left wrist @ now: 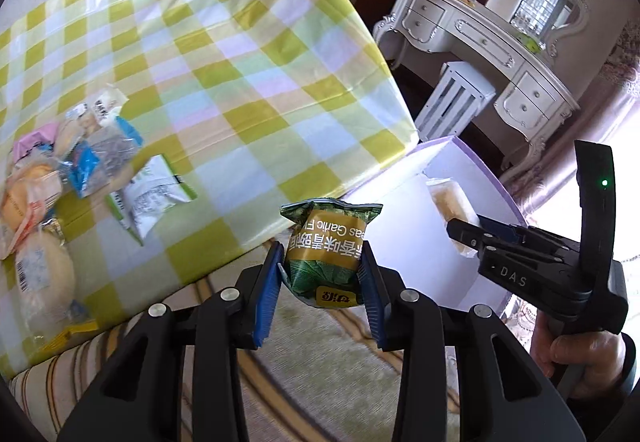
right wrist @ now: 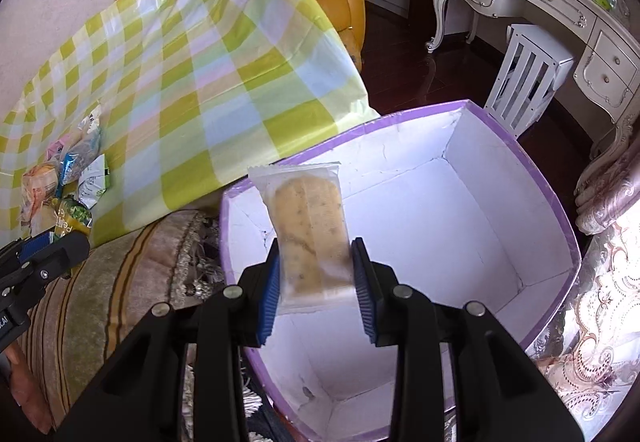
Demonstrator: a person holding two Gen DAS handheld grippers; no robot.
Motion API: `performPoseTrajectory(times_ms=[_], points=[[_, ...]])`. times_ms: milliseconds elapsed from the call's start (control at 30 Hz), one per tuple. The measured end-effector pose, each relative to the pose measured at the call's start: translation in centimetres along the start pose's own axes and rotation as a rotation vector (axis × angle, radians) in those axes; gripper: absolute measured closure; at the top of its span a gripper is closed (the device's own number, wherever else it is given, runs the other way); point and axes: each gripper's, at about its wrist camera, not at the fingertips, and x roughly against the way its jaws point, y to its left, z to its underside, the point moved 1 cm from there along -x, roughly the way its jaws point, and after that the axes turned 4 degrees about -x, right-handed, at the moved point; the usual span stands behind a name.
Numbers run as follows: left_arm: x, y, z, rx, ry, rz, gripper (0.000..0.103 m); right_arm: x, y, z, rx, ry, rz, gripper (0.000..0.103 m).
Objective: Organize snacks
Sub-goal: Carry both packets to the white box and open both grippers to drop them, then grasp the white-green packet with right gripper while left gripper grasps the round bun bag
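1. Far left on the checked tablecloth (left wrist: 248,81): a loose pile of wrapped snacks (left wrist: 60,177) awaiting sorting, with round buns in clear film, small blue sachets and a white-green packet (left wrist: 154,193). Probably light and soft; film slippery, so best pinched across the body, not by the crimped seams.
2. Centre, beyond the table's near edge: left gripper (left wrist: 320,282) clamped on a green pea packet (left wrist: 326,254), blue pads pressing both sides of its lower half. Puffy, air-filled bag by the look; likely light, crushable contents, so a gentle squeeze suffices and a harder one risks a burst seam.
3. Right: right gripper (right wrist: 316,274) closed on a clear-wrapped biscuit (right wrist: 308,226), held by its lower end above the open white box with purple rim (right wrist: 532,169). Stiff but brittle, judging by its flat shape; held low, the long upper end can swing.
4. Box interior looks bare in the right wrist view; cardboard walls thin, slightly scuffed. Release low to spare the biscuit.
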Motion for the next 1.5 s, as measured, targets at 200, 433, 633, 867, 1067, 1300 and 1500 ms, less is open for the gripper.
performPoseTrajectory(times_ms=[200,433,633,867,1067,1300,1500], points=[[-4.5,-4.2,-1.2,-0.081,0.108,0.084,0.065,-2.1,-3.1,1.2,-0.052,0.053,0.042,0.066],[-9.2,-6.1,-2.4,-0.128,0.263,0.133,0.028,-3.8,-5.1,2.3,-0.078,0.065,0.099,0.034],[-14.2,-7.1,-3.0,-0.171,0.454,0.180,0.029,-6.0,-6.5,3.8,-0.077,0.108,0.168,0.028],[-16.1,-6.4,-2.2,-0.157,0.555,0.080,0.029,-7.9,-5.1,7.0,-0.017,0.189,0.181,0.027],[-16.2,-5.8,-2.4,-0.137,0.560,0.025,0.035,-8.1,-2.7,8.7,0.020,0.235,0.100,0.027],[-9.3,-3.2,-3.4,-0.002,0.264,0.128,0.028,-4.7,-4.2,5.7,-0.022,0.077,0.205,0.025],[-1.7,0.8,-1.9,0.074,0.003,0.022,0.028,-0.4,-0.9,2.4,0.123,-0.090,0.222,0.009]])
